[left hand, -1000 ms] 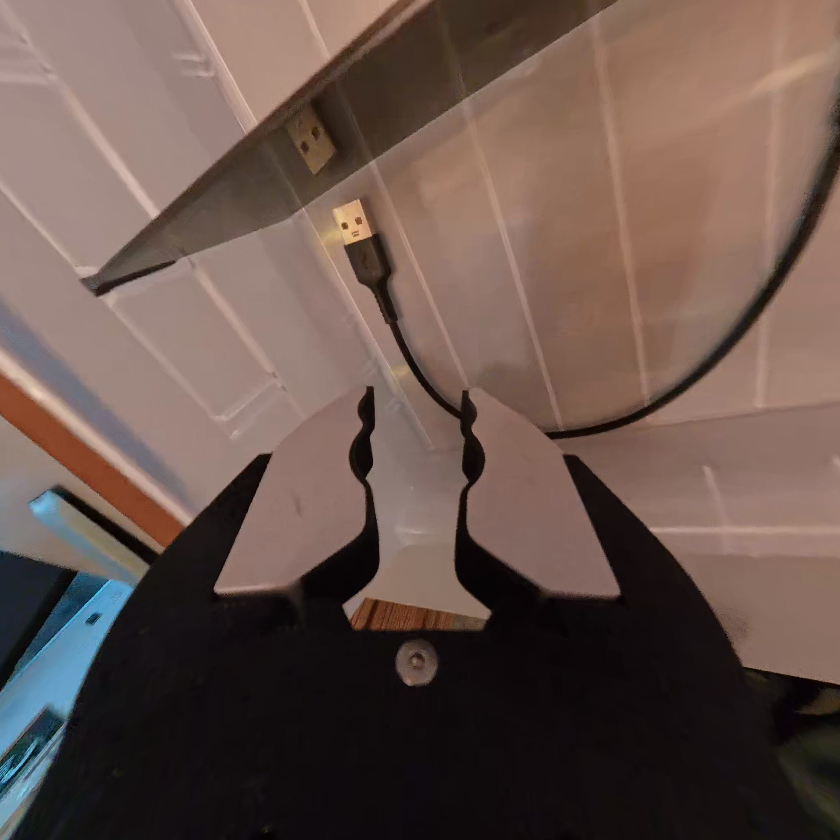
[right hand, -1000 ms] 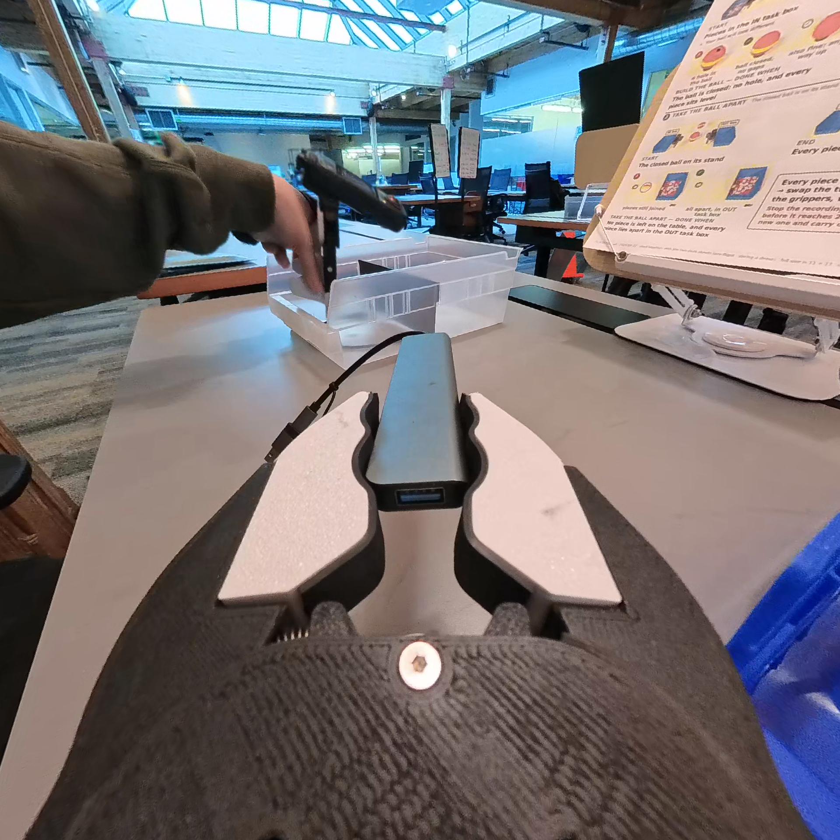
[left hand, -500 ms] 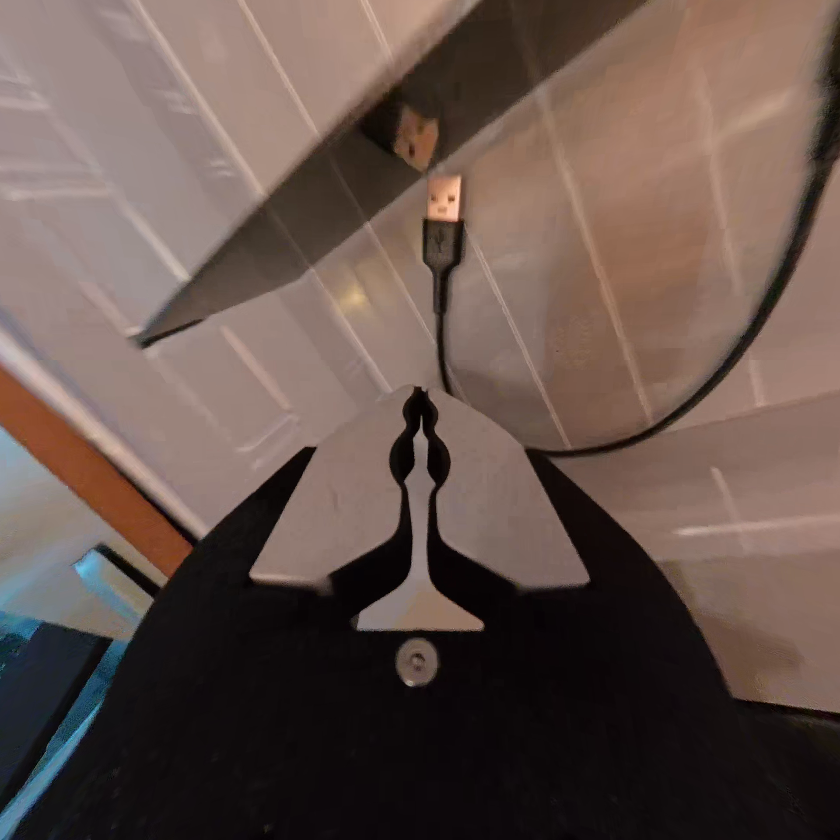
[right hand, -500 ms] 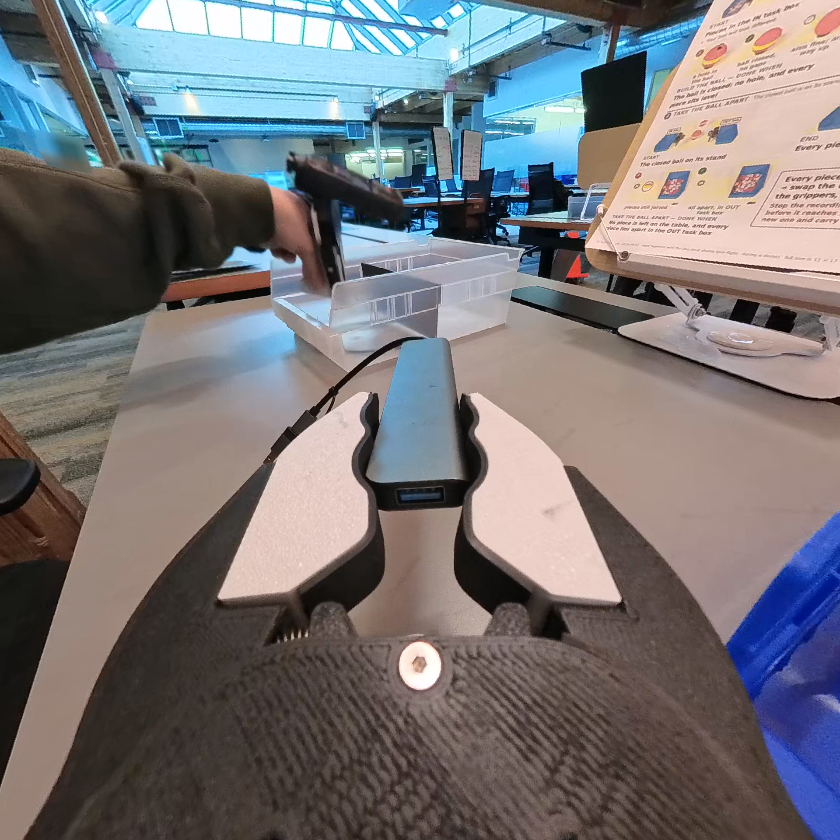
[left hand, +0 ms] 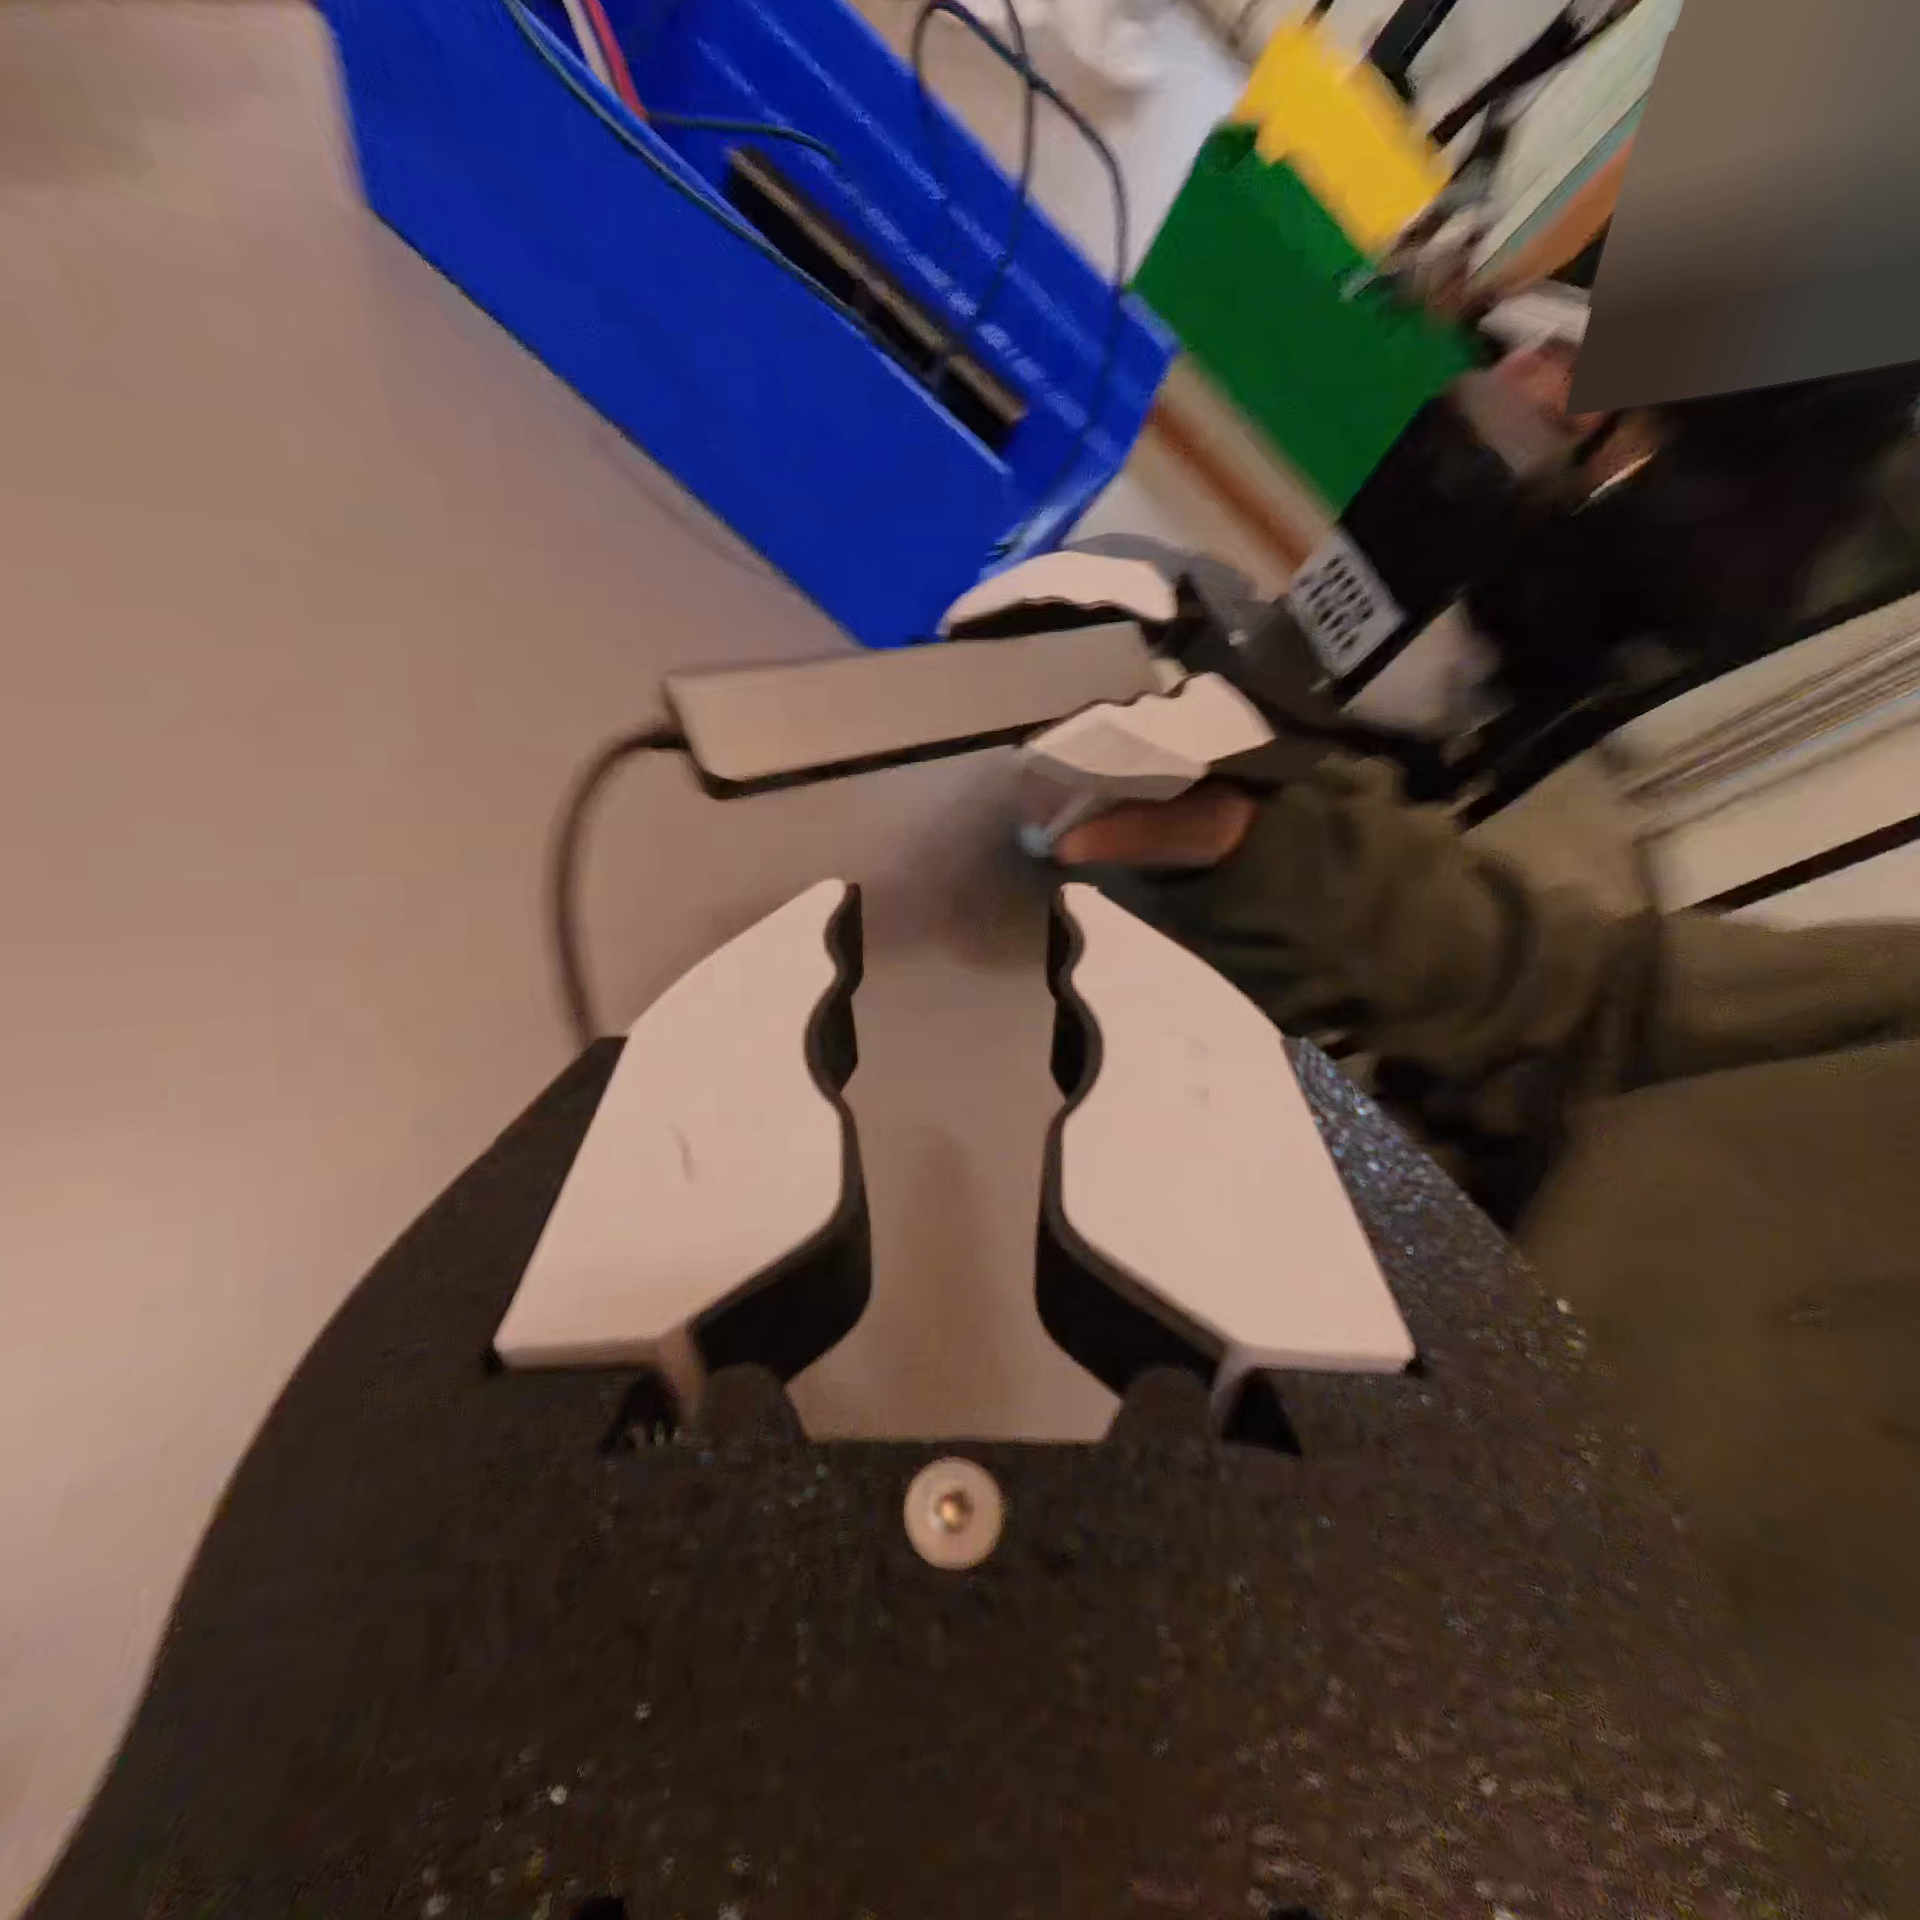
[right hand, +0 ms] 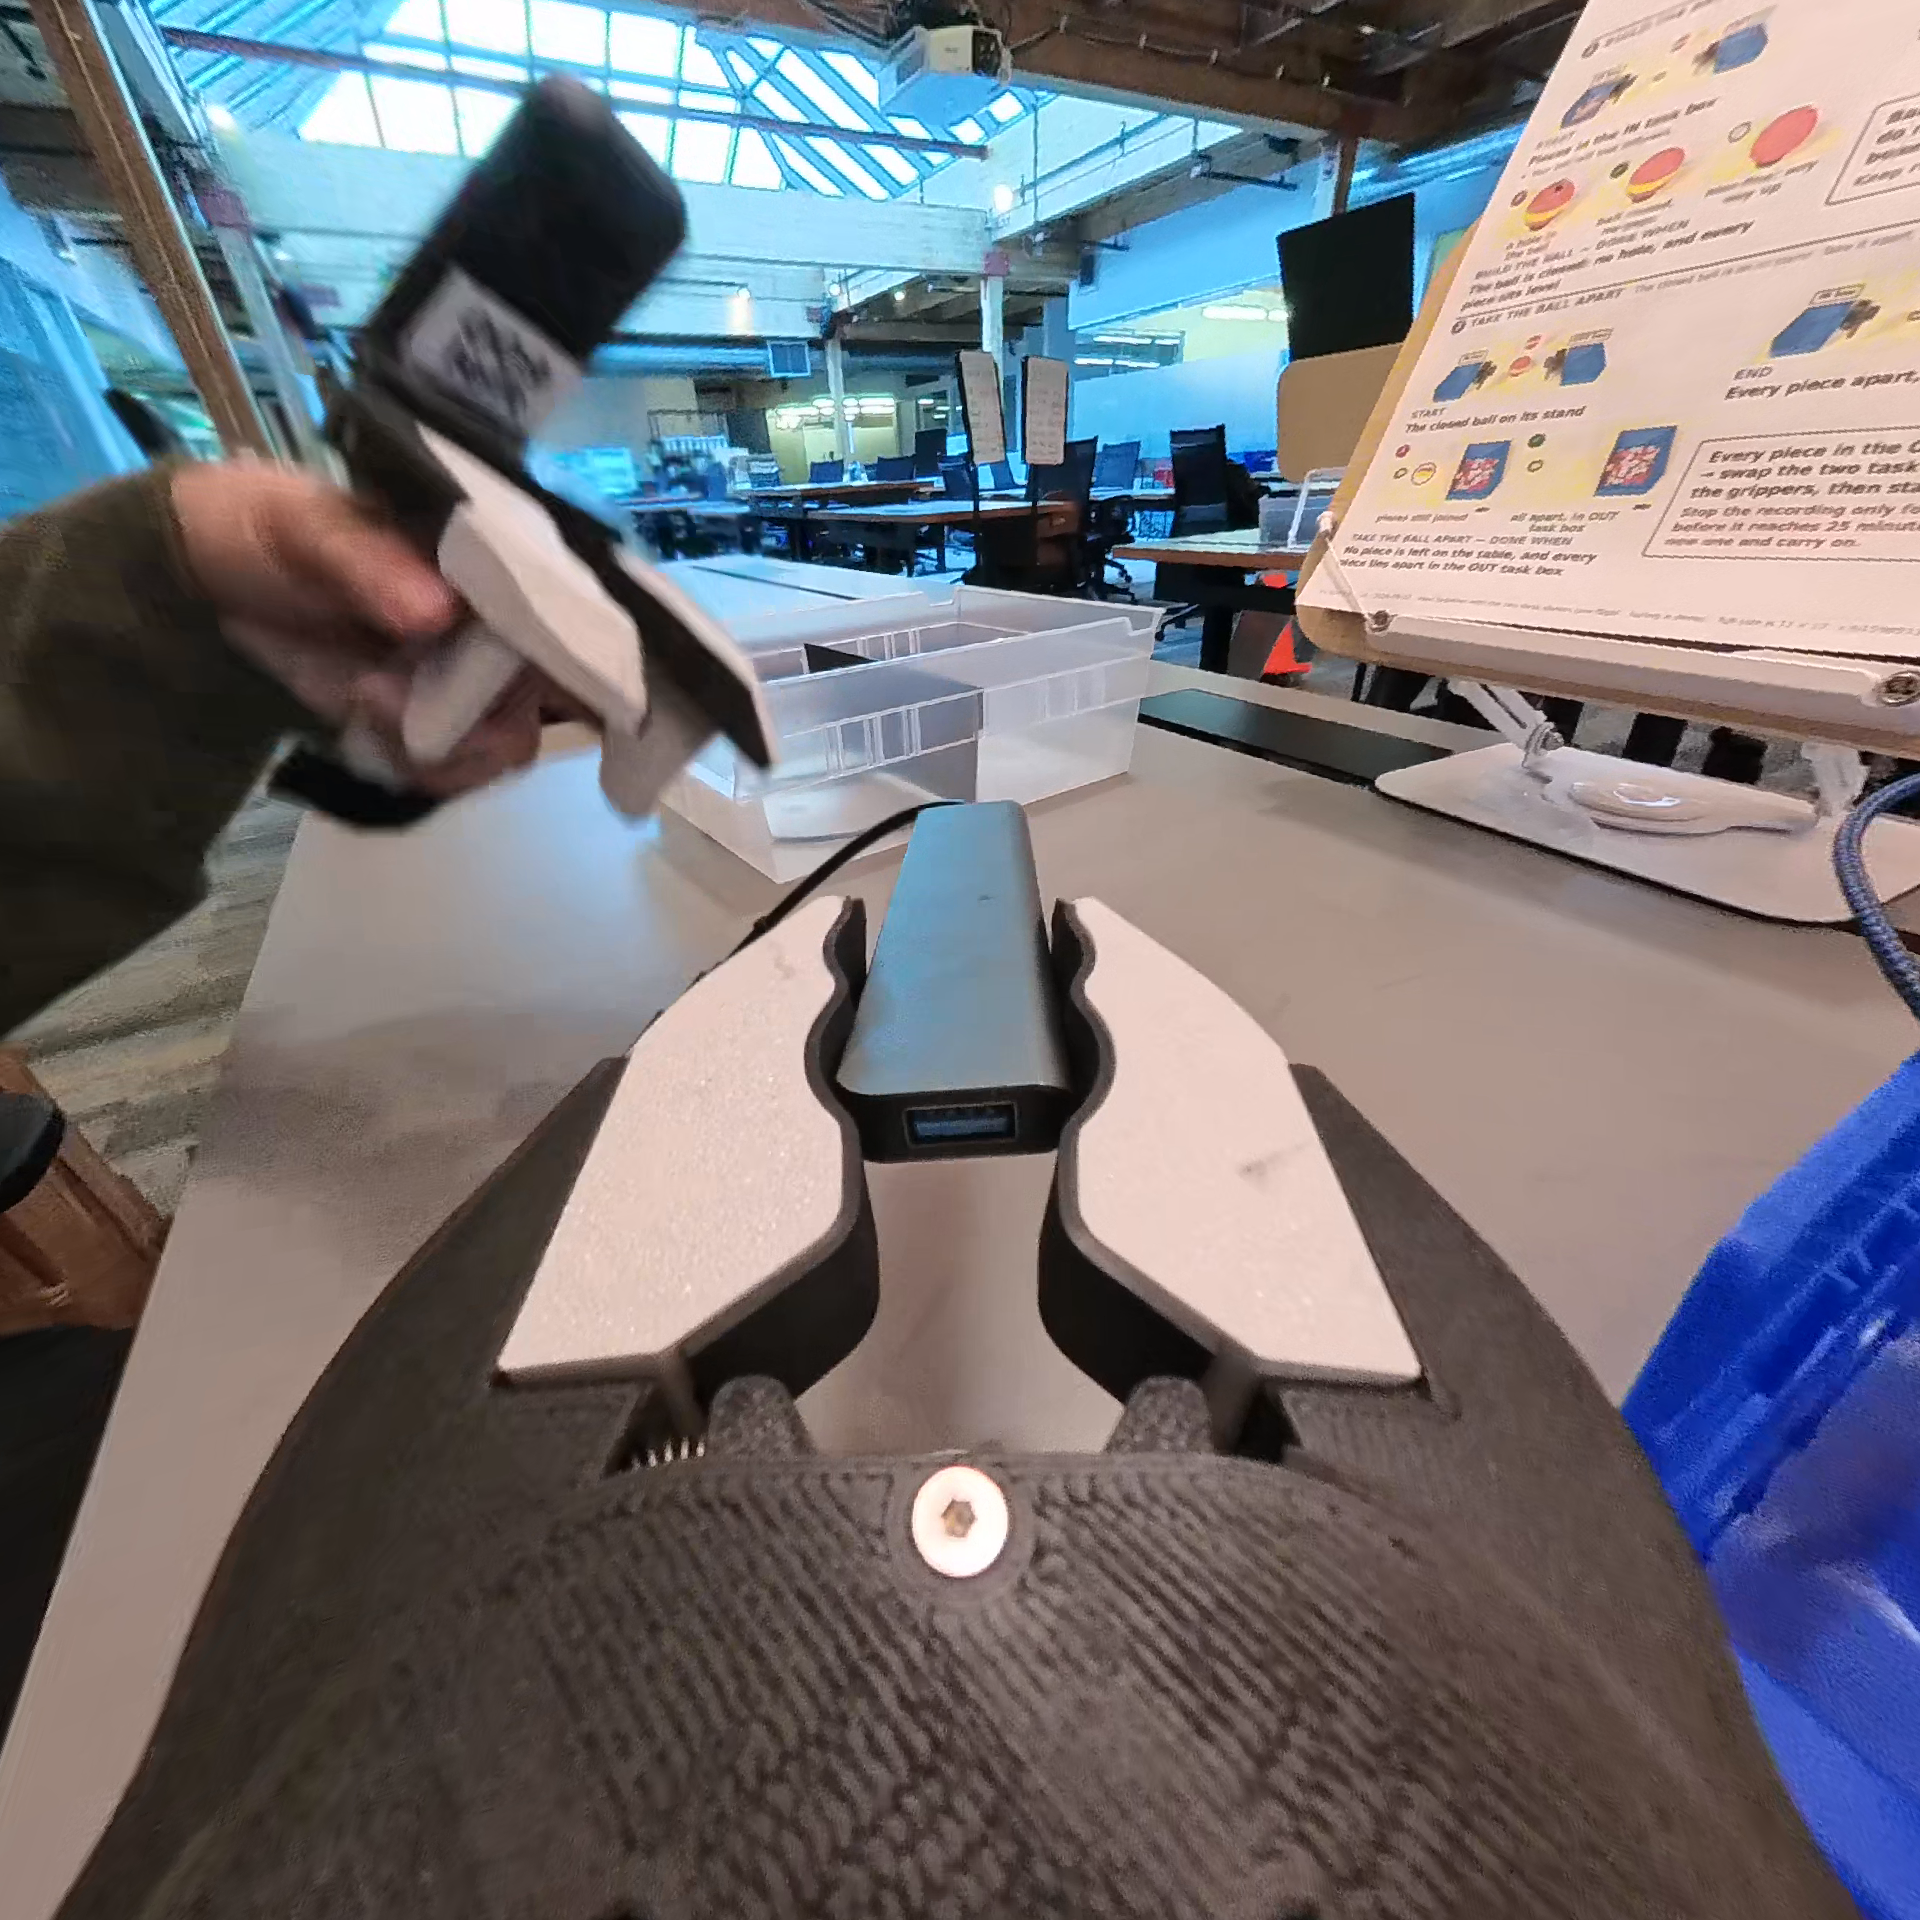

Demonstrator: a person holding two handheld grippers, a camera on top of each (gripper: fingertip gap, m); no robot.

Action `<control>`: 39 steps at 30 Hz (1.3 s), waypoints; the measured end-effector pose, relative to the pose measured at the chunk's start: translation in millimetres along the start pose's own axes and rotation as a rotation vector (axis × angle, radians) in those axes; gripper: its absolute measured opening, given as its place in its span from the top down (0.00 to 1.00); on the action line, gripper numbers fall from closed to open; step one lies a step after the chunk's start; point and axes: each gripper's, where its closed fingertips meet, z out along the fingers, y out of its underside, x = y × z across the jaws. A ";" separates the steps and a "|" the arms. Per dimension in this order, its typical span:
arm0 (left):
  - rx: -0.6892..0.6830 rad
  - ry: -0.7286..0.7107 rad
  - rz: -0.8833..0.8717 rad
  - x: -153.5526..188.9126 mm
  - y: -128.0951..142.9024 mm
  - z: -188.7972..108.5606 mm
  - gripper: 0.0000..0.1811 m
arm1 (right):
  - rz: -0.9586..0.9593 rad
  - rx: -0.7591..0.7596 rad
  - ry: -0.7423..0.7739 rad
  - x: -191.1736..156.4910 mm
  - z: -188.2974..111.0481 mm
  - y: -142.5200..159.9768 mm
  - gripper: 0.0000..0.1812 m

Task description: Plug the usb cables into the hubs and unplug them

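Observation:
My right gripper (right hand: 956, 914) is shut on a grey USB hub (right hand: 951, 987), gripped near its port end and held just above the table. The hub's black cable (right hand: 831, 862) trails off to the left. In the left wrist view the hub (left hand: 904, 707) lies across the frame with the right gripper (left hand: 1101, 675) clamped on its right end and its cable (left hand: 571, 883) curving down the left. My left gripper (left hand: 954, 904) is open and empty, just short of the hub. It also shows, blurred, in the right wrist view (right hand: 665, 727). No loose USB cable plug is in view.
A blue bin (left hand: 727, 312) with wires stands behind the hub, also at the right edge of the right wrist view (right hand: 1818, 1403). A green and yellow box (left hand: 1288, 239) sits beyond it. A clear divided bin (right hand: 935, 675), an instruction board on a stand (right hand: 1662, 364) and a blue braided cable (right hand: 1870, 883) are on the table.
My left gripper shut inside the clear bin near a USB plug, then came out, swung toward the hub and is open and empty. The right gripper kept hold of the hub.

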 end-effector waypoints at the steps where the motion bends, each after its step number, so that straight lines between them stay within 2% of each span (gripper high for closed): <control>1: 0.035 0.051 -0.094 2.2 8.0 15.3 0.81 | -0.009 0.004 -0.002 -1.2 -0.4 -0.5 0.81; 4: 0.180 0.132 -0.422 -10.4 16.6 49.0 0.73 | -0.033 0.004 -0.004 -3.7 -0.3 -0.4 0.81; 6: 0.308 0.275 -0.582 -6.8 6.1 58.4 0.73 | -0.039 0.006 0.008 -2.9 -0.5 -0.7 0.81; 9: 0.447 0.356 -0.661 -6.1 -11.1 64.5 0.80 | -0.053 0.009 0.008 -4.3 -0.6 -1.1 0.81; 11: 0.488 0.348 -0.696 -9.4 -18.1 69.5 0.83 | -0.066 0.012 0.014 -4.6 -0.6 -1.4 0.81; 12: 0.490 0.334 -0.702 -11.2 -18.9 72.2 0.91 | -0.066 0.019 0.017 -4.1 -1.0 -2.3 0.81; 14: 0.545 0.398 -0.706 -6.2 -30.4 65.3 0.94 | -0.071 0.004 0.015 -4.3 0.2 -0.5 0.81; 16: 0.552 0.385 -0.703 -5.1 -35.5 62.2 0.95 | -0.171 -0.034 0.059 -3.0 2.2 3.9 0.81; 21: 0.509 0.338 -0.716 -5.1 -37.9 57.9 0.95 | -0.228 -0.038 0.074 -6.1 4.1 4.9 0.80; 25: 0.531 0.306 -0.710 -11.3 -46.8 47.2 0.95 | -0.235 -0.029 0.067 -7.8 3.2 4.1 0.80; 31: 0.514 0.219 -0.647 -15.1 -50.9 39.3 0.95 | -0.233 -0.022 0.097 -4.3 2.3 2.9 0.83; 39: 0.537 0.220 -0.662 -19.5 -49.4 42.3 0.95 | -0.268 -0.004 0.131 -3.9 1.2 0.8 0.82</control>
